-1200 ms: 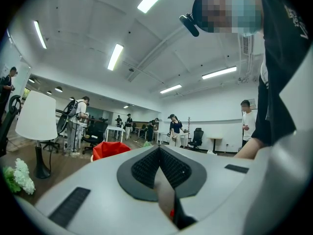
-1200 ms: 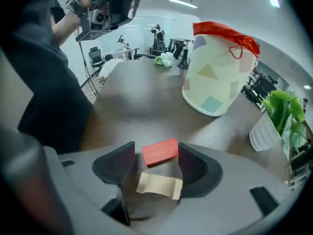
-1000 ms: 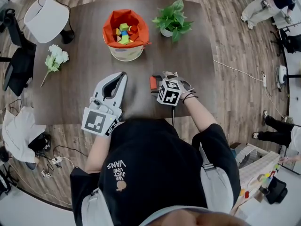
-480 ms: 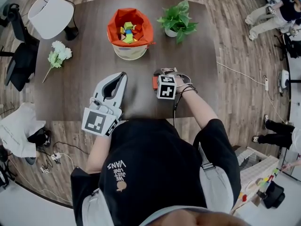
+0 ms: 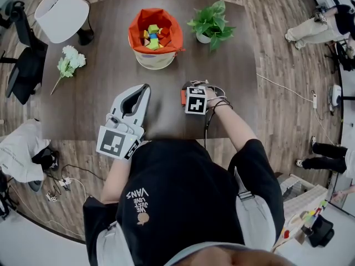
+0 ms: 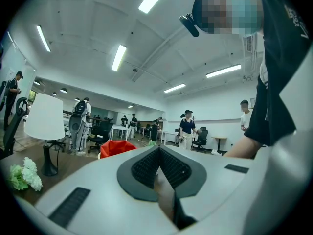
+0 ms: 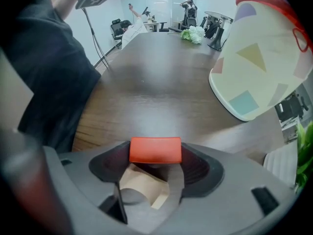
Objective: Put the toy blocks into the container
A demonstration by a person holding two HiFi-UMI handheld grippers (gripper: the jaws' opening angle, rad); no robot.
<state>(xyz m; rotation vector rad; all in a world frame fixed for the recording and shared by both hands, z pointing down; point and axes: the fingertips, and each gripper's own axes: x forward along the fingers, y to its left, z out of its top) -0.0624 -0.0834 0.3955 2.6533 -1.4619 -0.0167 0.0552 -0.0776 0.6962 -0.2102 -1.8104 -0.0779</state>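
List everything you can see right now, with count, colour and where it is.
table: one, dark brown, centre
container: one, orange lining, table's far side
toy blocks: several, mixed colours, inside container
red block: one, red, in right tongs
potted plant: one, green, right of container
flower: one, white, table's left side
lamp: one, white shade, far left corner
left tongs: one, white, shut, empty
right tongs: one, grey, shut on red block

A dark brown table (image 5: 100, 93) stands on a floor (image 5: 277, 49) of wood planks. On the table are a white lamp (image 5: 61, 16), a green plant (image 5: 209, 22) in a pot and white flowers (image 5: 69, 62). A black chair (image 5: 22, 79) is beside its left edge. The walls (image 6: 215, 106) are white, and long lights (image 6: 119, 58) shine on the ceiling (image 6: 88, 23).
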